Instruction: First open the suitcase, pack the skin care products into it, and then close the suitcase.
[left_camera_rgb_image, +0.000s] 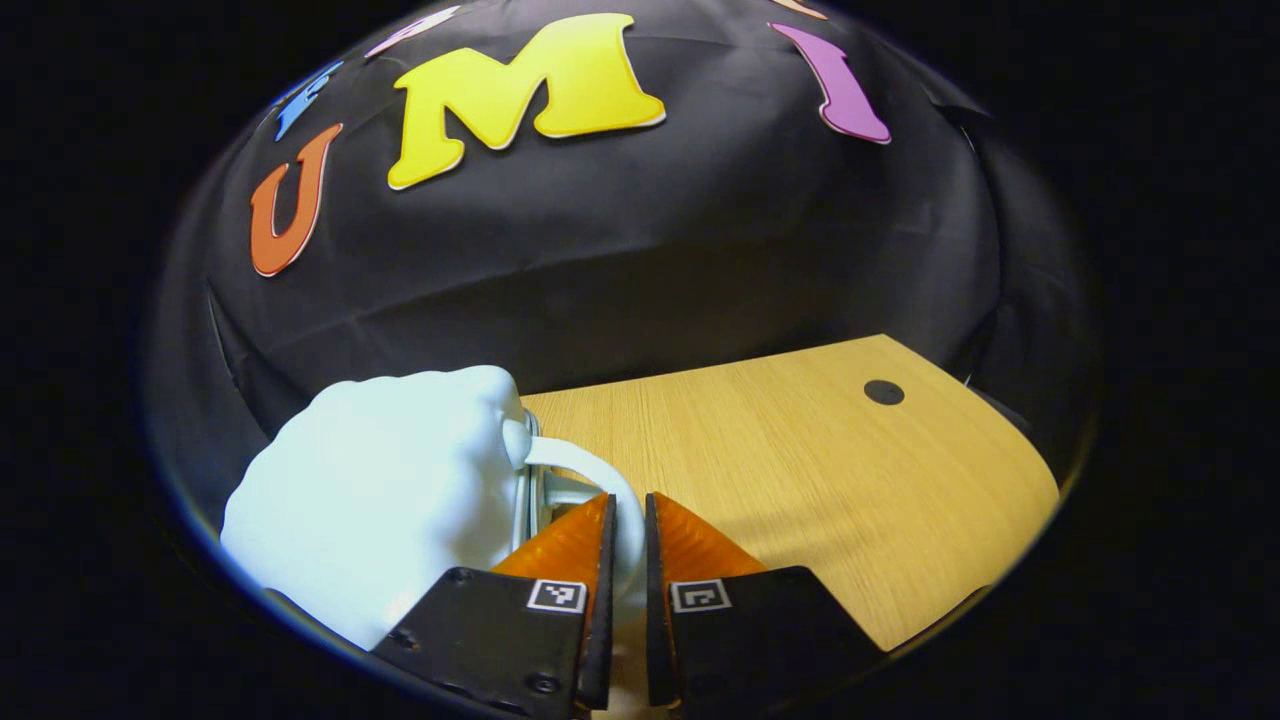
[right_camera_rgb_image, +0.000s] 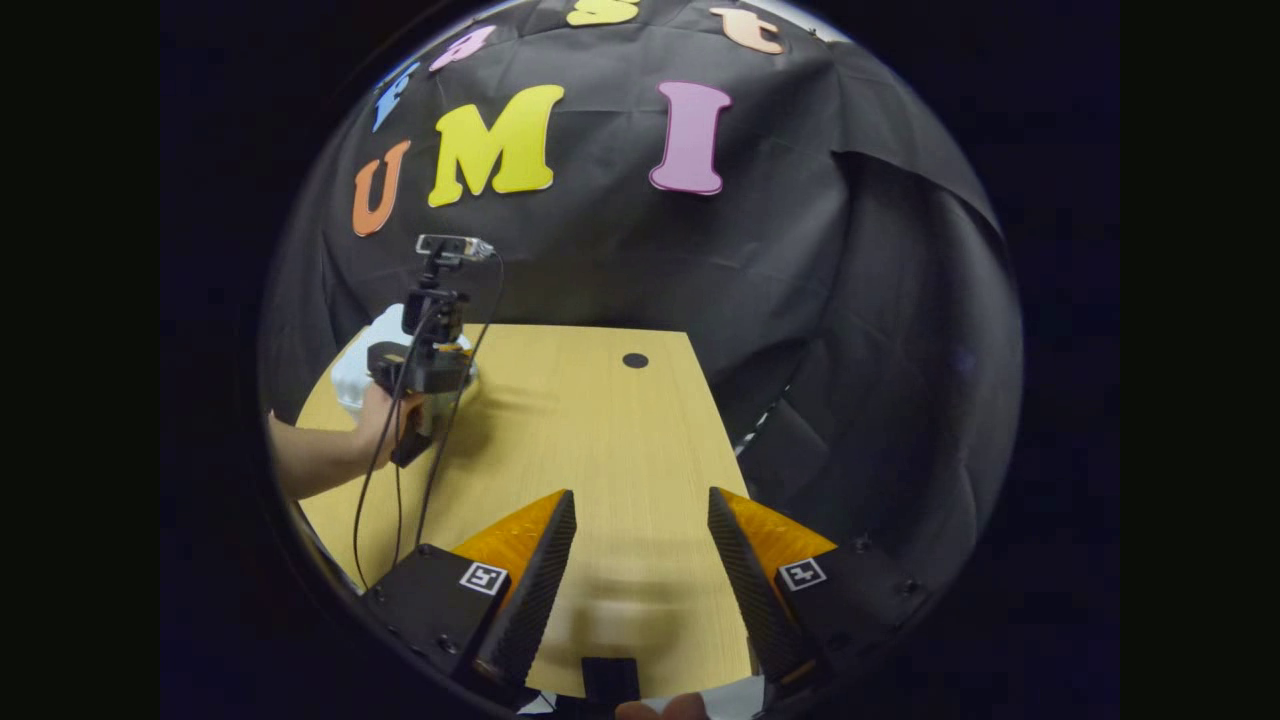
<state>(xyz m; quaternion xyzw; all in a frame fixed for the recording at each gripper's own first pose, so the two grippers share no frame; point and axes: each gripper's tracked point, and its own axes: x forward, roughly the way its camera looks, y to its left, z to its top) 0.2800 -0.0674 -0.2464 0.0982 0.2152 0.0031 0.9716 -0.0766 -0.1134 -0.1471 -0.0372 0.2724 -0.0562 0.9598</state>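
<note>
In the left gripper view, the left hand-held gripper (left_camera_rgb_image: 627, 545) at the bottom middle is clamped on the curved white handle (left_camera_rgb_image: 600, 478) of the small white hard-shell suitcase (left_camera_rgb_image: 375, 490), which sits at the lower left on the light wooden surface (left_camera_rgb_image: 800, 470). In the right gripper view, the right hand-held gripper (right_camera_rgb_image: 640, 545) at the bottom has its fingers wide apart over the bare wood. The suitcase shows at the middle left there, partly hidden behind the other gripper and the person's hand (right_camera_rgb_image: 385, 420) holding it.

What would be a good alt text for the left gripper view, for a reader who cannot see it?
The left claw is closed on the curved white handle of a small white suitcase that stands at the edge of a light wooden table. A small dark round spot marks the table's far side, and black cloth hangs behind.
</note>
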